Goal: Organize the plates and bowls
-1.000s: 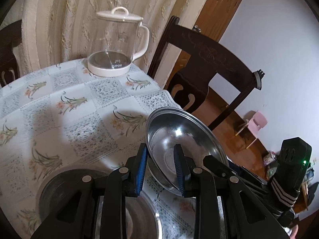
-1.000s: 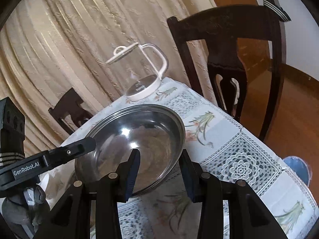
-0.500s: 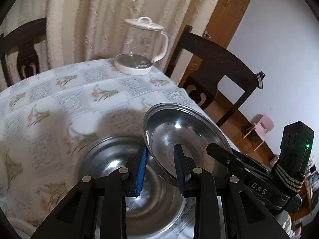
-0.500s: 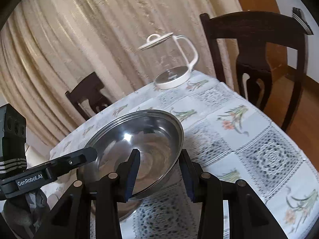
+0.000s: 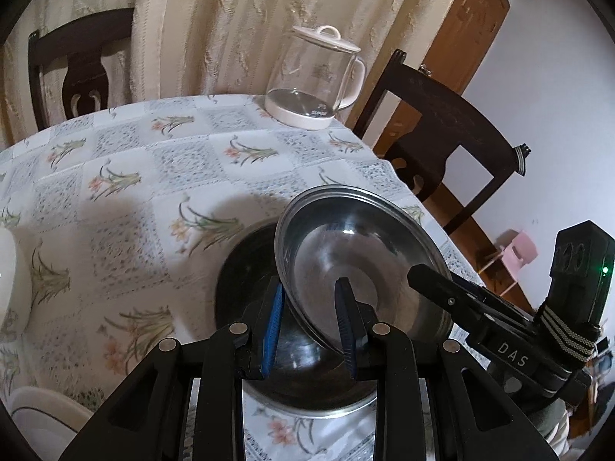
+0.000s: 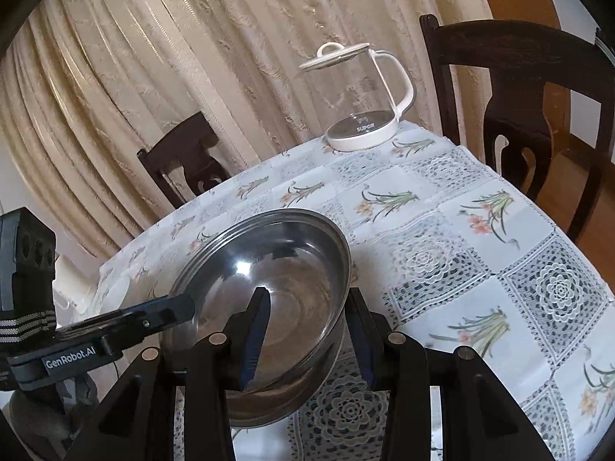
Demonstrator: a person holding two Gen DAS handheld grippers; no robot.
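Left wrist view: steel bowl (image 5: 357, 265), tilted, pinched at its rim by both the left tongs (image 5: 307, 322) and right tongs (image 6: 307, 336), hangs over a second bowl (image 5: 246, 269) on the desk (image 5: 127, 199). Level it, then lower squarely (rims aligned). Contact underneath is hidden.

Shiny steel bowl (image 5: 357, 253) tilted, held above 2nd steel bowl (image 5: 246, 269) on table.
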